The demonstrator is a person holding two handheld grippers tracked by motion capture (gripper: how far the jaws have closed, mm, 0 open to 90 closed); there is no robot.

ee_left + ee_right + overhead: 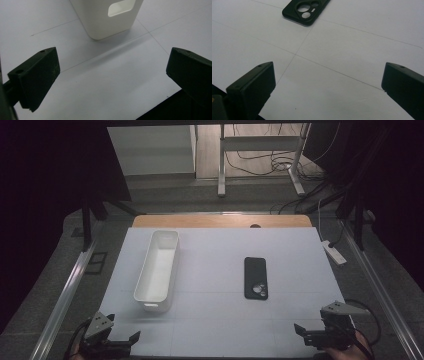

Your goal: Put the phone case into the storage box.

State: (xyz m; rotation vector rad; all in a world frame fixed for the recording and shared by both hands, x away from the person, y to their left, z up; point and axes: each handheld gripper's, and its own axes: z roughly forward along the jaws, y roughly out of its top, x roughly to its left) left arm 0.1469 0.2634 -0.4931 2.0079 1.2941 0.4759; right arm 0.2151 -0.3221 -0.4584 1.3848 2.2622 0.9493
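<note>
A long white plastic bin [158, 269] lies on the white table sheet [220, 270], left of centre; its near end with a handle cut-out [110, 17] rises ahead of my left gripper. A black phone case [255, 278] lies flat right of centre, camera holes toward me; its near end [304, 10] is ahead of my right gripper. My left gripper [122, 336] rests at the front left edge, open and empty [112, 72]. At the front right edge my right gripper [302, 330] is open too, nothing between its jaws [328, 85].
A strip of wooden tabletop [220, 221] shows beyond the sheet. A white power strip [334, 252] lies off the right edge. Metal rails [65, 295] run along both sides. A desk frame and cables [260, 160] stand on the floor beyond.
</note>
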